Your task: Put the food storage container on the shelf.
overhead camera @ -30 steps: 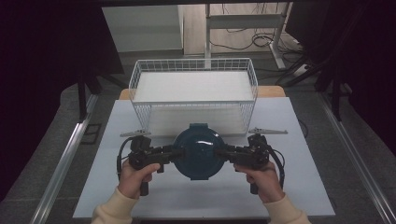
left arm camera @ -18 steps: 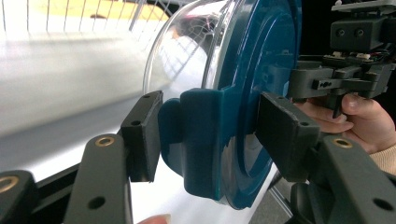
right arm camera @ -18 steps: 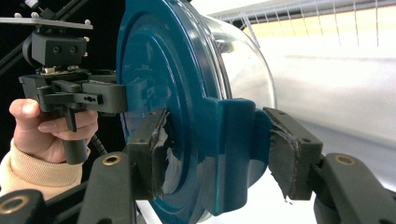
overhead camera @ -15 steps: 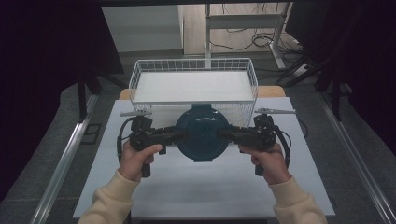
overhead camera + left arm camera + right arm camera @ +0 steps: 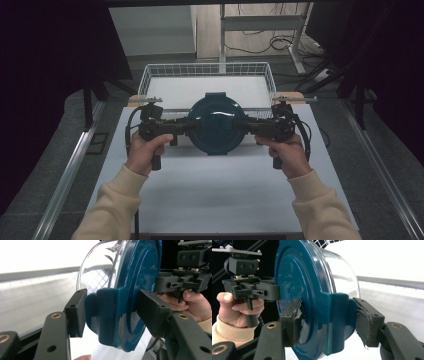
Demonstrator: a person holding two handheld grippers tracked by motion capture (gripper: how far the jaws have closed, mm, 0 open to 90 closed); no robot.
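Two hand-held grippers clamp one lidded container; one wire basket behind.

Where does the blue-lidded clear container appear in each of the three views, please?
High view: the container sits centre, clamped between both grippers before the wire basket.
Left gripper view: upper centre, its lid clip between the jaws.
Right gripper view: centre, likewise clamped.
Shared landmark: the white wire basket.

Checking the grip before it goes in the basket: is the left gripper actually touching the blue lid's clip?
Touching. The left gripper view shows the left gripper with both pads pressed against the lid's clip.
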